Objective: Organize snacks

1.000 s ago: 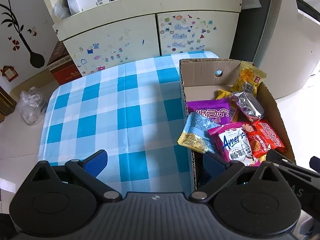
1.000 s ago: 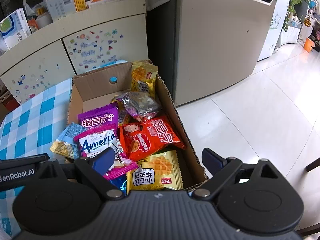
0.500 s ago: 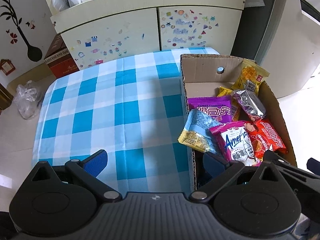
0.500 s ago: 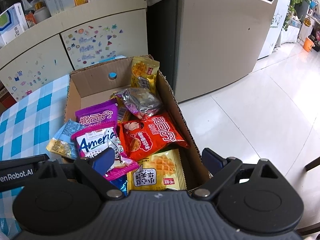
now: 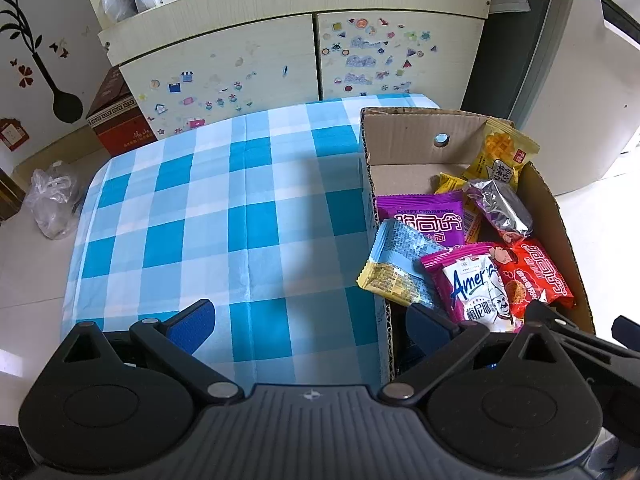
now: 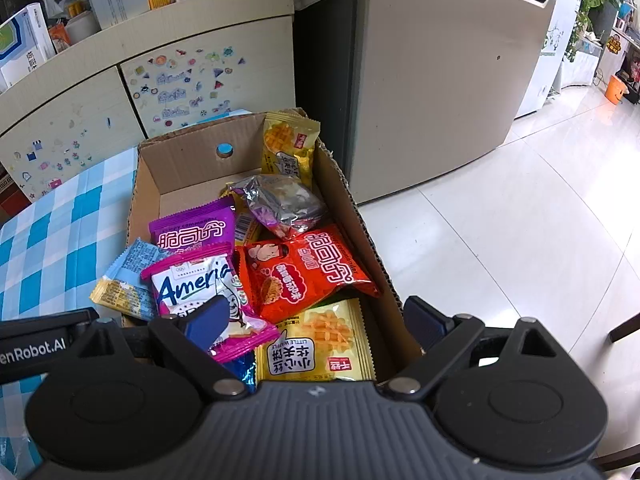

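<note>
A cardboard box point(image 5: 400, 140) stands on the right end of the table, holding several snack packs. Among them are a purple pack point(image 6: 192, 232), a white and magenta pack point(image 6: 200, 284), a red pack point(image 6: 304, 268), a silver foil pack point(image 6: 280, 200) and two yellow waffle packs point(image 6: 290, 148). A blue and yellow pack point(image 5: 396, 268) hangs over the box's left wall. My left gripper point(image 5: 310, 320) is open and empty above the checked cloth, just left of the box. My right gripper point(image 6: 316, 316) hovers open over the box's near end, gripping nothing.
The blue and white checked cloth point(image 5: 224, 216) covers the table left of the box. Behind it stands a cream cabinet point(image 5: 312, 52) with stickers. A grey fridge point(image 6: 440, 80) and tiled floor point(image 6: 520, 220) lie to the right. A plastic bag point(image 5: 52, 200) sits on the floor at left.
</note>
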The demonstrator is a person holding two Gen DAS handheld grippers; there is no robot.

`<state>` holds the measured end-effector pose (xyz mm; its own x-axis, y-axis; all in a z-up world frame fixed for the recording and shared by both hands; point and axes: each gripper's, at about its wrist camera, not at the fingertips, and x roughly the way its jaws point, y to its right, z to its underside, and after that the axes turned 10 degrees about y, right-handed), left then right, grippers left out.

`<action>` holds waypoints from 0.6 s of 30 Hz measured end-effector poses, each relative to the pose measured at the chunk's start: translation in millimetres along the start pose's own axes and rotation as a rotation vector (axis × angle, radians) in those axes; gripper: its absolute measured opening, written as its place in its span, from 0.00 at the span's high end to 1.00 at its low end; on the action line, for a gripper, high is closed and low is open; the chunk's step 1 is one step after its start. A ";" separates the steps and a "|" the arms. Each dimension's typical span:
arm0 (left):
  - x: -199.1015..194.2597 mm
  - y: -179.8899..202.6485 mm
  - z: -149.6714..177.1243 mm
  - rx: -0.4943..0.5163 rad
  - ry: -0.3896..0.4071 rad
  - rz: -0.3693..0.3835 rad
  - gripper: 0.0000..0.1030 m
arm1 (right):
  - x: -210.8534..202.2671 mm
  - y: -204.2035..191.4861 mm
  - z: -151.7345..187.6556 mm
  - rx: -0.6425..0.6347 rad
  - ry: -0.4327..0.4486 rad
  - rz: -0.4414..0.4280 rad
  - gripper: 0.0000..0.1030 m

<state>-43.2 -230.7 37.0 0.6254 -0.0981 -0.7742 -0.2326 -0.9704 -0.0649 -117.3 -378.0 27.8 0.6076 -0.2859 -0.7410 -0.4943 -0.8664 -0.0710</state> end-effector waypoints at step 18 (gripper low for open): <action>-1.7 -4.8 1.3 -0.002 0.001 -0.010 0.00 | -1.7 -6.4 -0.1 -0.019 0.003 -0.009 0.09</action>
<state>-44.1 -225.6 37.8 0.6287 -0.0883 -0.7726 -0.2247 -0.9718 -0.0718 -115.1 -372.0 29.6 0.6141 -0.2791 -0.7383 -0.4766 -0.8767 -0.0650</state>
